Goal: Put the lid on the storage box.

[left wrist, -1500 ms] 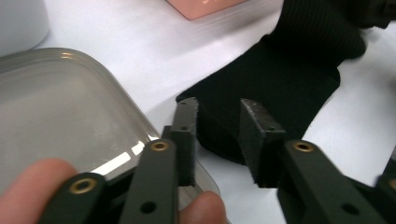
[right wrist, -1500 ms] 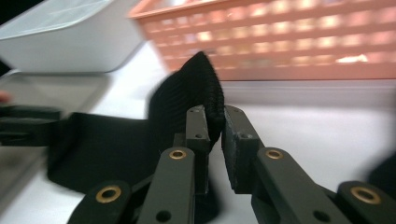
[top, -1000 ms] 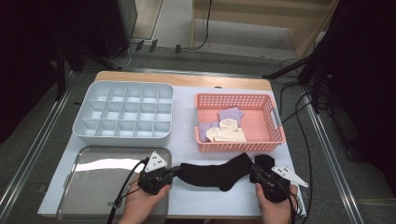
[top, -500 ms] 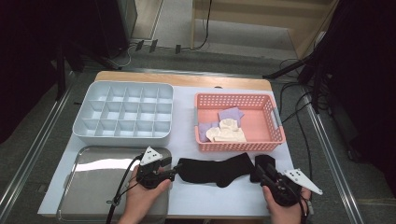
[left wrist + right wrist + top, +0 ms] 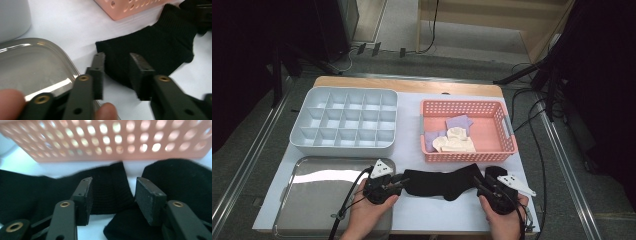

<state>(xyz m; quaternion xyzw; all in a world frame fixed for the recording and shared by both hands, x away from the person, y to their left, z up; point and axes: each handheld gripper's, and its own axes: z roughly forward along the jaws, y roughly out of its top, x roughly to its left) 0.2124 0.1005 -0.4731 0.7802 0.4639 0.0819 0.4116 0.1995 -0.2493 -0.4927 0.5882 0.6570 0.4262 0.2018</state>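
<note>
A black sock [image 5: 442, 182] lies stretched flat on the white table surface near the front edge. My left gripper [image 5: 401, 182] is at its left end. In the left gripper view the jaws [image 5: 117, 67] stand apart around the sock's [image 5: 155, 45] edge without pressing it, and they have just been closing. My right gripper [image 5: 477, 182] is at the sock's right end. Its jaws [image 5: 113, 192] have just been opening and straddle the ribbed cuff [image 5: 107, 187]. More black sock fabric [image 5: 175, 177] lies bunched just right of the cuff.
A pink basket [image 5: 512, 135] behind the sock holds cream and purple socks [image 5: 454, 142]. A grey compartment box [image 5: 344, 120] stands at the back left. A metal tray [image 5: 322, 195] lies at the front left, against my left hand.
Both grippers were shut on the sock's ends a second ago; their jaws now stand apart. The right gripper swung out to the right and has come back to the cuff.
</note>
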